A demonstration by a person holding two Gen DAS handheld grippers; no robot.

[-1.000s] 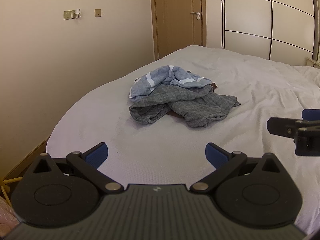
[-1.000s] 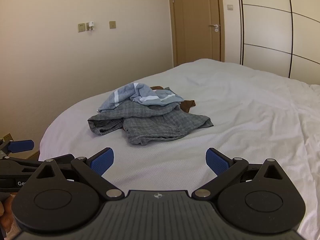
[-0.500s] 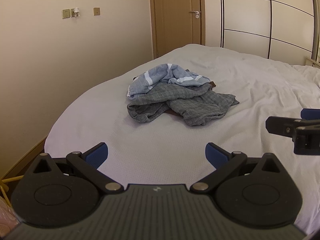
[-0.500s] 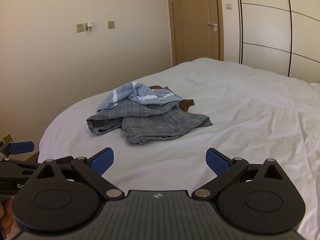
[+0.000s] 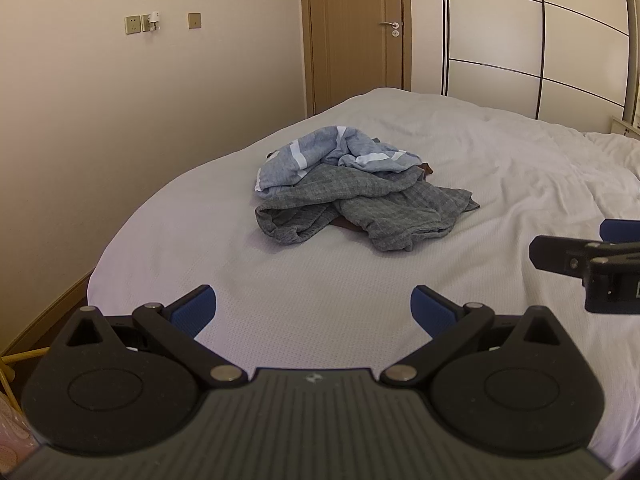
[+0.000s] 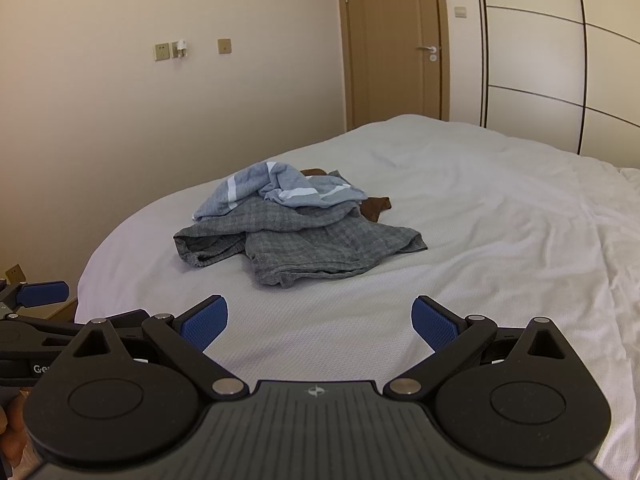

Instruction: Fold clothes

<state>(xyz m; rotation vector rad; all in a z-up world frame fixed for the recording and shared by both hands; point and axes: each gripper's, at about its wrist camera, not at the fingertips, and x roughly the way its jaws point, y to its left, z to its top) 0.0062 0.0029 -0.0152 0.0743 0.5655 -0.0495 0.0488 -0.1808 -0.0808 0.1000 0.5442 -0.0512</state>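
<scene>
A heap of clothes lies on the white bed [image 5: 304, 292]: a grey checked garment [image 5: 360, 208] [image 6: 312, 240] with a light blue, white-striped one [image 5: 320, 156] [image 6: 280, 188] bunched on top. A brown piece [image 6: 374, 206] pokes out behind. My left gripper [image 5: 314, 306] hovers open over bare sheet, short of the heap. My right gripper [image 6: 320, 318] is open too, at about the same distance, with nothing between its fingers. Each gripper shows at the edge of the other's view.
The bed [image 6: 480, 240] fills the room's middle, its rounded near-left edge dropping to the floor. A beige wall with sockets [image 5: 140, 24] stands left, a wooden door [image 5: 356, 28] behind, wardrobe panels [image 5: 520, 36] at the back right. Rumpled sheet lies to the right.
Both grippers have drifted very slightly, so the heap sits a little differently in each view. Nothing was touched and the jaws stayed open.
</scene>
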